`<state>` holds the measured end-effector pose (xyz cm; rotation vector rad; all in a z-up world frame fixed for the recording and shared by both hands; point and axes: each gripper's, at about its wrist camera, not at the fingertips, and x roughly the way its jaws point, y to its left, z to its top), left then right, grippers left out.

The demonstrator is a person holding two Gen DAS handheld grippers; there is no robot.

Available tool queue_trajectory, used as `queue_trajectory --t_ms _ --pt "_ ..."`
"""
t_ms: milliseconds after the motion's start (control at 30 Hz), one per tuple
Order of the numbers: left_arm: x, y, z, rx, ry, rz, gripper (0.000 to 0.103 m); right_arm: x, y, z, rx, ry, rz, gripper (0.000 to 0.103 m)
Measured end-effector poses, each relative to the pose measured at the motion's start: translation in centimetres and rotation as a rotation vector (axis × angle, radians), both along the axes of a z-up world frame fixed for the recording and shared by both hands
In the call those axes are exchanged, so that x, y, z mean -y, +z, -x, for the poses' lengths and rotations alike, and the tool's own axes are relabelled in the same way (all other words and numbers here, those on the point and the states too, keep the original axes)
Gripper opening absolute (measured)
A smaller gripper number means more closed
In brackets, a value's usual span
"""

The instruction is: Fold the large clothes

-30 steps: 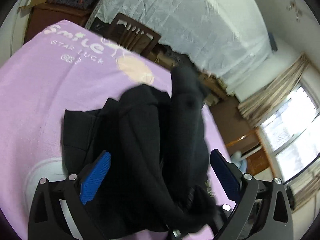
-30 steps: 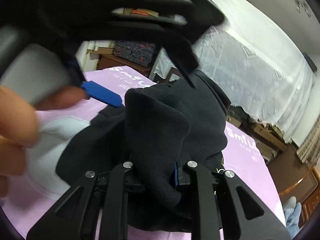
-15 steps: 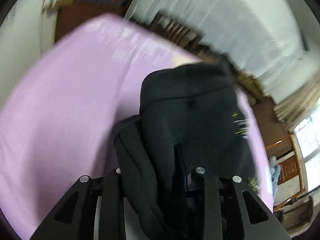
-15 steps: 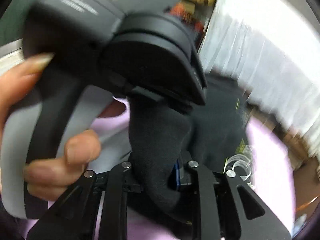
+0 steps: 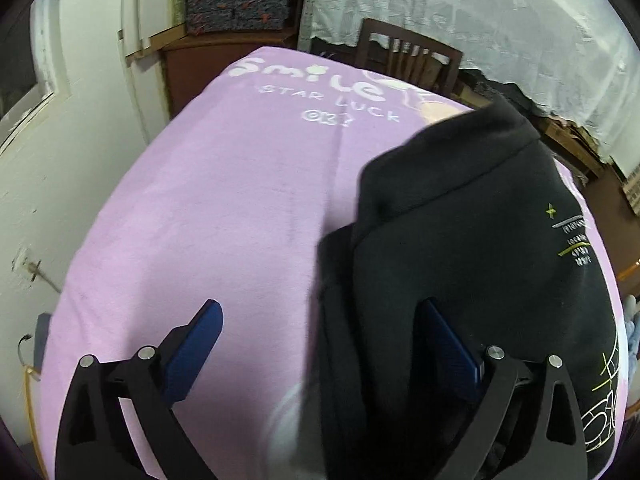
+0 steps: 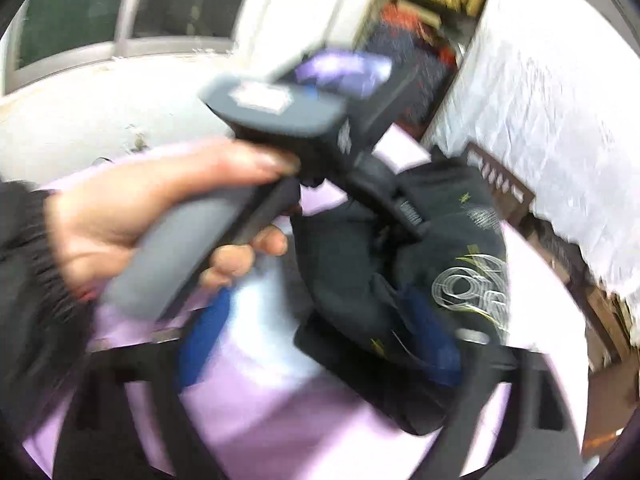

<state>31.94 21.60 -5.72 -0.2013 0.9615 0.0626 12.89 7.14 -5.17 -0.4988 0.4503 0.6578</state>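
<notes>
A black garment with yellow and white print point(image 5: 472, 248) lies folded on a purple blanket point(image 5: 224, 208). My left gripper point(image 5: 324, 340) is open above the garment's left edge; its right blue pad lies against the cloth and its left pad hangs over bare blanket. In the blurred right wrist view the same garment point(image 6: 452, 264) lies ahead, and my right gripper point(image 6: 320, 344) is open with its blue pads point(image 6: 200, 332) spread, the right one at the garment's edge. The hand holding the left gripper's handle point(image 6: 168, 220) fills the left of that view.
The blanket carries white "Smile Star Luck" lettering point(image 5: 320, 88) at its far end. A dark wooden chair point(image 5: 408, 56) stands behind it, with a white lace curtain point(image 5: 500, 20) and a wooden cabinet point(image 5: 224, 48) beyond. A white wall point(image 5: 60, 140) runs along the left.
Both grippers were shut on the black garment half a second ago and are now open. The garment has dropped flat onto the blanket. The left gripper has shifted left.
</notes>
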Motion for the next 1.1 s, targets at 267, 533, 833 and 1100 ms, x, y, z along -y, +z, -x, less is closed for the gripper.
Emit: queue_trajectory --t_ms 267,533,833,1100 --pt "-3.7 5.6 3.9 0.196 0.185 0.055 0.098 6.8 8.0 -10.8 -0.106 -0.241 -0.289 0.069" --pt "2.0 1.3 0.3 0.040 0.022 -0.110 0.098 4.4 0.3 -22.8 -0.411 -0.390 -0.261 0.038" --pt "1.4 1.3 1.3 0.043 0.093 -0.125 0.100 5.9 0.5 -19.1 -0.407 -0.375 -0.341 0.039" --pt "3.3 0.1 4.6 0.006 0.006 -0.229 0.100 8.2 -1.2 -11.5 -0.334 -0.363 -0.369 0.042"
